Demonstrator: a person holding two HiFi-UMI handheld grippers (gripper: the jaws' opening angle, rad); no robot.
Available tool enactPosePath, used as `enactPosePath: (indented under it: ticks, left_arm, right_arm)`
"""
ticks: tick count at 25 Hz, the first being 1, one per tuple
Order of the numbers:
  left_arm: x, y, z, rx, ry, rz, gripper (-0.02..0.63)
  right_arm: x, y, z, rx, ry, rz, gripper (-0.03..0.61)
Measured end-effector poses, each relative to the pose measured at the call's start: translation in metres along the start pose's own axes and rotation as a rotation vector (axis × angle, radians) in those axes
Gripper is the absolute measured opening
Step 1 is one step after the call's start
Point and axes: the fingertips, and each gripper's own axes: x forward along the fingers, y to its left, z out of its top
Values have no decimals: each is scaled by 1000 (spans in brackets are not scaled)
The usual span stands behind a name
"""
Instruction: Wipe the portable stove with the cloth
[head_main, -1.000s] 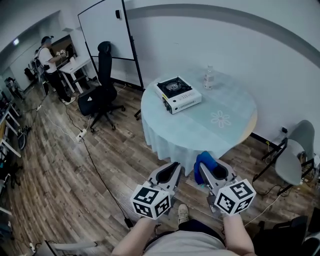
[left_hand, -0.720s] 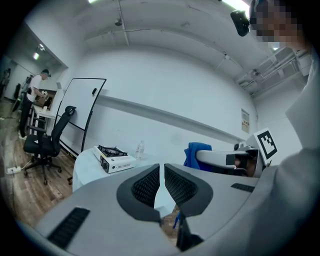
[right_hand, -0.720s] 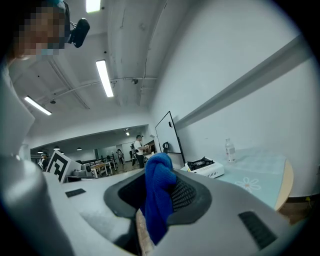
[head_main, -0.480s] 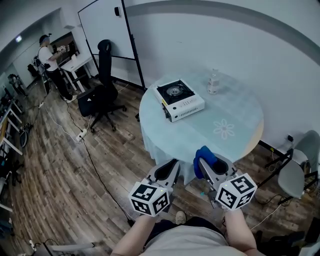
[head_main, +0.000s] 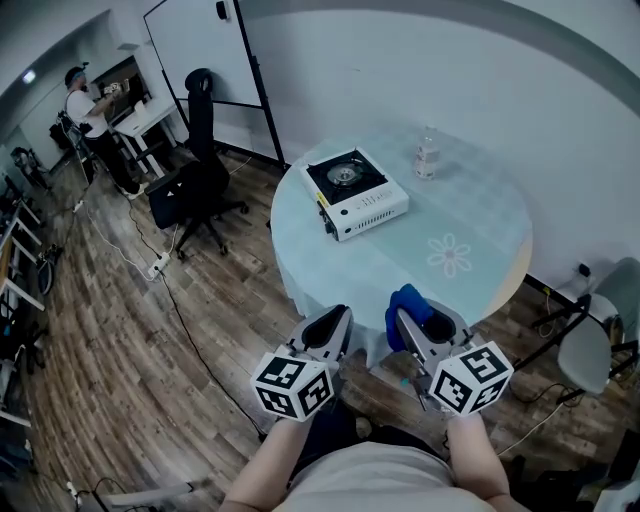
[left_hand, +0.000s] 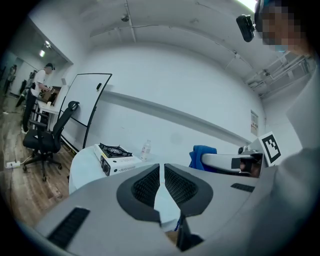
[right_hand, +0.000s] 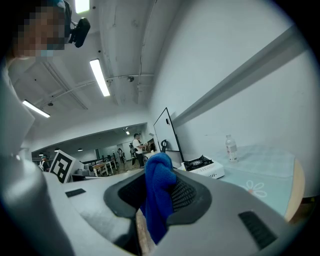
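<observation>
Bottle (head_main: 427, 158) on round table (head_main: 330, 265); office chair (head_main: 200, 150).

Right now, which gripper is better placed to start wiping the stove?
Right. The right gripper is shut on the blue cloth; the left gripper is shut, empty. Both are short of the stove.

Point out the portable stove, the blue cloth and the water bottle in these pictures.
portable stove (head_main: 345, 177): head view, on its black burner top.
blue cloth (right_hand: 159, 192): right gripper view, on its bunched middle.
water bottle (head_main: 427, 160): head view, on its clear body.
</observation>
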Motion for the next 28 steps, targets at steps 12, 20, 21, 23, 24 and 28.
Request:
enactPosePath:
  ticks: [12,20,21,23,24,28]
  left_arm:
    - [72,65,15,-30,35,-51,46]
    - [135,120,42,-22,77,-133,46]
    - [143,128,46,-19,84,-145,46]
    - [159,143,54,-15,98,-166,46]
    - [167,149,57,-13,103,-174,46]
    - [199,171,68,-16,122,-208,46]
  right_arm:
    - [81,-45,8,5,15,-50,118]
    - [159,-83,27,-9,16,-121,118]
    - [168,-89,28,-1,16,-139,118]
    - [185,-99,32,9,17,-166,118]
    - [191,-105,33,11,21,-179,118]
    - [217,-130,42,20,16,-223,118]
